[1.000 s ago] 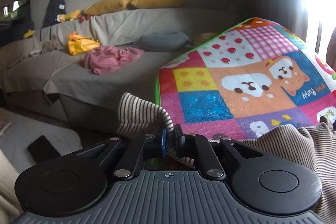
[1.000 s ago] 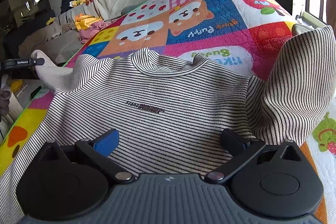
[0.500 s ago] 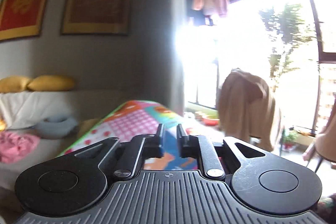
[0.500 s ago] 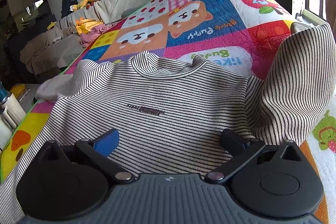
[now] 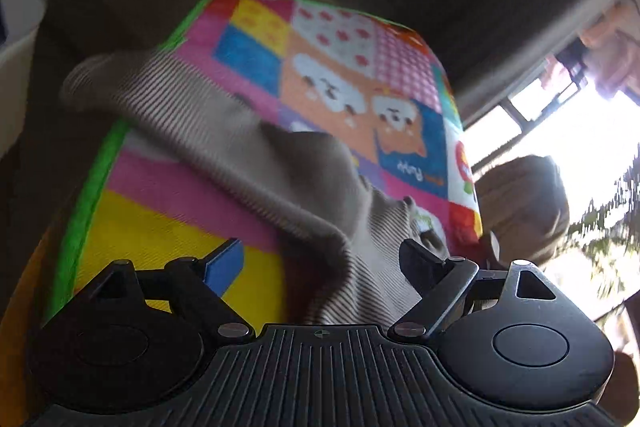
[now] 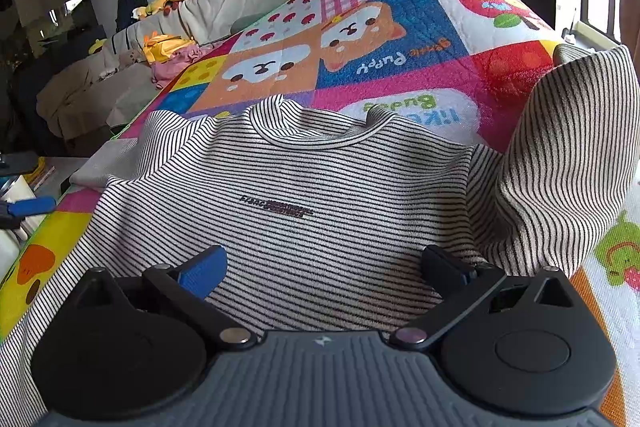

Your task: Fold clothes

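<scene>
Two grippers over one striped shirt lying face-up on a patchwork quilt.

The left gripper is rolled sideways, angled down at the shirt's sleeve edge; its jaws are opening, with ribbed fabric lying between them, unpinched. The right gripper points down over the shirt's chest, jaws spread wide, gripping nothing. The shirt is fine knit with thin dark stripes and a round ribbed collar; the quilt is stitched and brightly coloured.

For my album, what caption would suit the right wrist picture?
Open right gripper poised over a striped shirt spread on a colourful cartoon quilt.
</scene>
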### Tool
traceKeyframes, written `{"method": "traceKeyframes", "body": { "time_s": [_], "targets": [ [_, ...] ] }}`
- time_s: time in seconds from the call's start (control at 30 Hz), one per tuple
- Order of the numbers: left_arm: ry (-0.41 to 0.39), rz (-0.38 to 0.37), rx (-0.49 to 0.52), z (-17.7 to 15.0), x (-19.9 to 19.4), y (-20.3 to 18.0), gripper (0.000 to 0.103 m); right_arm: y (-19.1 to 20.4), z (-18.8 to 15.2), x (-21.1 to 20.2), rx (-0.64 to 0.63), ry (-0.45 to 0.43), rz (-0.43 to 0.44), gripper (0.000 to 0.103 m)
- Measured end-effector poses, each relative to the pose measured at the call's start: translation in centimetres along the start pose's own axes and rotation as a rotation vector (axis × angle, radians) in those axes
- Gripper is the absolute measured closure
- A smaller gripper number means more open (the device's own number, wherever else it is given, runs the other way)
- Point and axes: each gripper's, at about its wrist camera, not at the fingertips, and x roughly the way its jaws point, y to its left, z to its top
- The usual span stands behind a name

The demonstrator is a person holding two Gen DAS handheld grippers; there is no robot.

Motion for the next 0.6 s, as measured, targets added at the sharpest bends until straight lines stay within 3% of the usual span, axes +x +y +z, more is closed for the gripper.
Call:
{"method": "traceKeyframes", "body": {
  "time_s": [0.07, 0.2, 0.3, 0.47, 0.6],
  "targets": [
    [-0.002, -0.003, -0.122, 1.1, 0.7, 2.1, 0.012, 0.0, 0.0, 0.0, -0.002, 0.0, -0.002, 0.0],
    [-0.035, 0.017, -0.225, 2.5, 2.7, 2.8, 0.009, 0.0, -0.1, 0.0, 0.0, -0.003, 0.0, 0.0],
    [-0.071, 0.036, -0.224, 2.9, 3.9, 1.8, 0.009, -0.2, 0.0, -0.1, 0.007, -0.007, 0.006, 0.0],
    [-0.222, 0.109, -0.231, 3.8, 4.6, 1.7, 0.009, -0.4, 0.0, -0.2, 0.019, -0.014, 0.016, 0.0],
    [-0.302, 0.2, -0.189, 5.2, 5.4, 1.6, 0.018, -0.7, 0.0, -0.3, 0.034, -0.02, 0.028, 0.0]
  ]
}}
